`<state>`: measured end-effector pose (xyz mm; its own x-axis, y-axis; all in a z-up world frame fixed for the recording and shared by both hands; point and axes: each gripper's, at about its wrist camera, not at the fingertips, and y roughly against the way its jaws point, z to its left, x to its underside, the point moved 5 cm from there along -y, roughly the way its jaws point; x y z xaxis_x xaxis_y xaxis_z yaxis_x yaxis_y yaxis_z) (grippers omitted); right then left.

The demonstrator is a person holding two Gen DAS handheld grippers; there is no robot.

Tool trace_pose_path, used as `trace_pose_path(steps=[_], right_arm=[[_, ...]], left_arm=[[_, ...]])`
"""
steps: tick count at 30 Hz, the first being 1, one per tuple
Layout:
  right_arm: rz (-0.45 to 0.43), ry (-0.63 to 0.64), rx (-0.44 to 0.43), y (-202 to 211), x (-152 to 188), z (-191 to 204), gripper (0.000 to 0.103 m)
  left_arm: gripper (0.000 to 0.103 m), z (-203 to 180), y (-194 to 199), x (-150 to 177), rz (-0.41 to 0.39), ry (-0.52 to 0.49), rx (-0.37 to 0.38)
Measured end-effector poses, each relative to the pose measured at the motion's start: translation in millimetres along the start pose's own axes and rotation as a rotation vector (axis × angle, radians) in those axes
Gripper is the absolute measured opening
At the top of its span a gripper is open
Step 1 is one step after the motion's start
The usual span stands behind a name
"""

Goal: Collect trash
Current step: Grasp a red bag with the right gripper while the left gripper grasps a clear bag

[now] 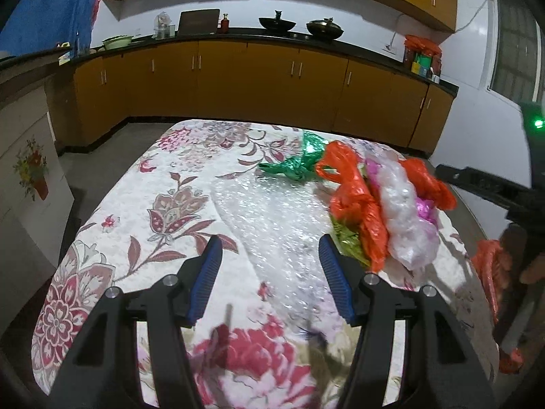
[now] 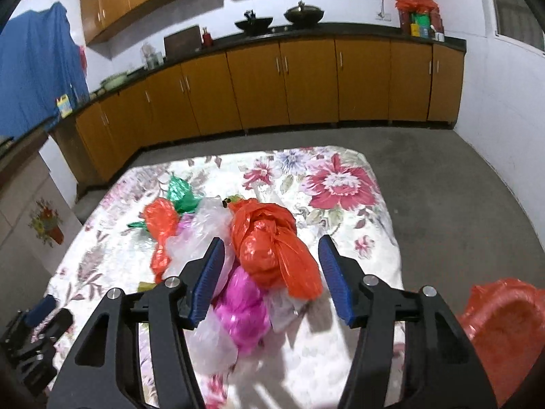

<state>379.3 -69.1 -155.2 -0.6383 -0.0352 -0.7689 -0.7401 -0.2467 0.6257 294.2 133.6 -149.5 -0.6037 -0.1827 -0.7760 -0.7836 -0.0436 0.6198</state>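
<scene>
Left wrist view: the left hand-held gripper [image 1: 270, 255] hangs open over bubble wrap [image 1: 272, 218]; the trash pile [image 1: 378, 204] lies center right on the tabletop [image 1: 112, 211].

Right wrist view: the right hand-held gripper [image 2: 272, 259] is open, its jaws astride the orange bag [image 2: 269, 245] at frame center, not pinching. Slick film could slip out, or the pink bag [image 2: 245, 303] drag along.

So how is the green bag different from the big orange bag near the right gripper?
The green bag is small, shiny and twisted thin, with pointy ends. The big orange bag is much larger, puffy and bunched into a rounded bundle. The green bag lies at the far side of the pile, while the orange bag sits in front of the open right gripper. Both are crumpled plastic lying on the flowered cloth.
</scene>
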Motion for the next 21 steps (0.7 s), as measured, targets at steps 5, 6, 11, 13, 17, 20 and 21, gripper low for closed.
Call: trace_pose_path(steps=[5, 6, 11, 13, 17, 20, 21], right_arm=[[0.056, 0.054, 0.022, -27, 4, 6, 0.058], [0.067, 0.058, 0.026, -31, 5, 6, 0.055], [0.09, 0.056, 0.014, -37, 11, 5, 0.037], [0.079, 0.047, 0.004, -33, 11, 3, 0.035], [0.044, 0.029, -0.022, -19, 8, -1, 0.034], [0.008, 0.018, -0.038, -2, 6, -4, 0.034], [-0.005, 0.011, -0.044, 4, 6, -6, 0.034]], left_arm=[[0.059, 7, -9, 0, 0.012, 0.006, -0.003], [0.059, 8, -10, 1, 0.015, 0.007, -0.002], [0.059, 9, -14, 1, 0.021, 0.011, 0.006], [0.059, 7, -15, 1, 0.021, 0.008, 0.012], [0.059, -1, -14, -2, 0.017, 0.004, 0.029], [0.059, -14, -15, -5, 0.018, 0.004, 0.056], [0.059, -20, -15, -6, 0.018, 0.003, 0.069]])
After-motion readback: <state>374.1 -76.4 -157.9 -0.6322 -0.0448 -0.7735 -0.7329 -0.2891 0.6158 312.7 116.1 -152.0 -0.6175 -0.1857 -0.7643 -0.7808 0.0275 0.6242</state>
